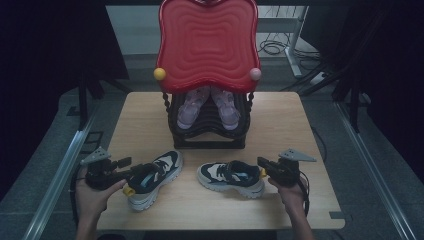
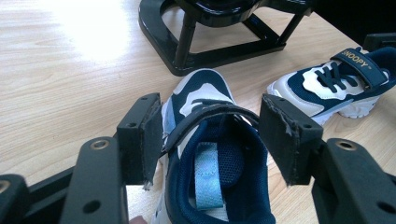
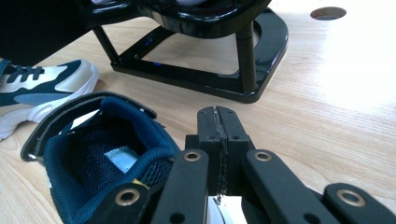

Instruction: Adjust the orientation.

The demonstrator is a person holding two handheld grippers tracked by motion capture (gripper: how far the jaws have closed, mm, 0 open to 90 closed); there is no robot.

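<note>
a dim room with dark curtains and grey floor surrounds a pale wooden table (image 1: 150, 115), cables lying on the floor at the far right. at the table's far middle stands a black curved plastic shoe rack (image 1: 207, 132) with a glossy red wavy-moulded top (image 1: 207, 42), a pair of lilac children's trainers (image 1: 207, 107) tucked on its shelf. on the near half lie two navy-and-white children's trainers well apart: the left trainer (image 1: 152, 177), toe pointing far, and the right trainer (image 1: 231, 177), lying crosswise with its toe to the left.

the left gripper (image 2: 210, 140) has its tongs spread either side of the left trainer's collar and strap, pads not yet pressing. the right gripper (image 3: 218, 149) has its tongs pressed together with nothing between them, just beside the right trainer's heel opening.

to do this step well, i'd judge the left tongs should close squarely on the collar wall rather than the loose strap, so the shoe lifts level; the right tongs would need to spread before taking the heel rim.
</note>
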